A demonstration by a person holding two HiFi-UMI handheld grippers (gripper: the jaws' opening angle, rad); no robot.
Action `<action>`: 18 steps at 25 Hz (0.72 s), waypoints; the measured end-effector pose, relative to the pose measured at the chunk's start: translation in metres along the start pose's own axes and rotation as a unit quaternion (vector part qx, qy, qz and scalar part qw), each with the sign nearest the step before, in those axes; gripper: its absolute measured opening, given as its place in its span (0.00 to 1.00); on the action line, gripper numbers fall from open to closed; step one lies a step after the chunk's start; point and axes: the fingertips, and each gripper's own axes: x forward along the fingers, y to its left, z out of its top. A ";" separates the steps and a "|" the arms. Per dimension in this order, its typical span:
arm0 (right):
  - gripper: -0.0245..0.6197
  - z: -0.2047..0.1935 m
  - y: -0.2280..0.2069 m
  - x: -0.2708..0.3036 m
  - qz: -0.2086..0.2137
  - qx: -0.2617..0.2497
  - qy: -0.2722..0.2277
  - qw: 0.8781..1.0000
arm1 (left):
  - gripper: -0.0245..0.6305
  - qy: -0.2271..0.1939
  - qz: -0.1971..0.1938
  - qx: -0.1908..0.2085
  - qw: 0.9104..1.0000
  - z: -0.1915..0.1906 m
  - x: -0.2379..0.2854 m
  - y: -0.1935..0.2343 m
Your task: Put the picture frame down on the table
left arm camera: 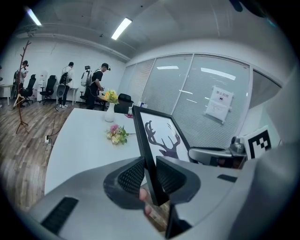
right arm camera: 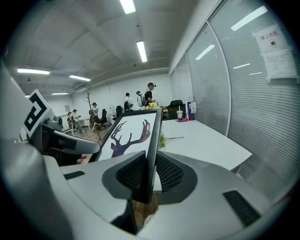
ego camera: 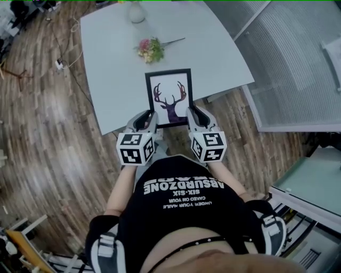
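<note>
The picture frame (ego camera: 170, 96) is black, with a purple deer-head print on white. It hangs over the near edge of the white table (ego camera: 117, 69), held by its two near corners. My left gripper (ego camera: 151, 114) is shut on the frame's left side, and the black edge (left arm camera: 140, 136) runs up between its pads (left arm camera: 132, 176). On the right side, my right gripper (ego camera: 190, 112) is also shut on the frame (right arm camera: 133, 133), whose edge sits between its ribbed pads (right arm camera: 169, 173). I cannot tell whether the frame's far edge touches the table.
A small bunch of flowers (ego camera: 151, 49) lies on the table beyond the frame, with a white vase (ego camera: 136, 11) at the far end. A glass partition (ego camera: 298, 64) runs along the right. Wooden floor (ego camera: 42, 133) lies to the left. Several people (left arm camera: 96, 86) stand far back.
</note>
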 end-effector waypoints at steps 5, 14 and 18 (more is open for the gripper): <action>0.17 0.001 -0.004 0.019 0.002 0.003 0.012 1.000 | 0.17 0.014 0.000 -0.001 1.000 0.004 0.012 0.010; 0.17 0.000 -0.009 0.065 0.016 0.007 0.039 0.999 | 0.17 0.041 0.008 -0.020 0.999 0.011 0.043 0.042; 0.17 0.000 -0.010 0.082 0.018 0.008 0.045 0.999 | 0.17 0.051 0.010 -0.021 0.998 0.012 0.055 0.053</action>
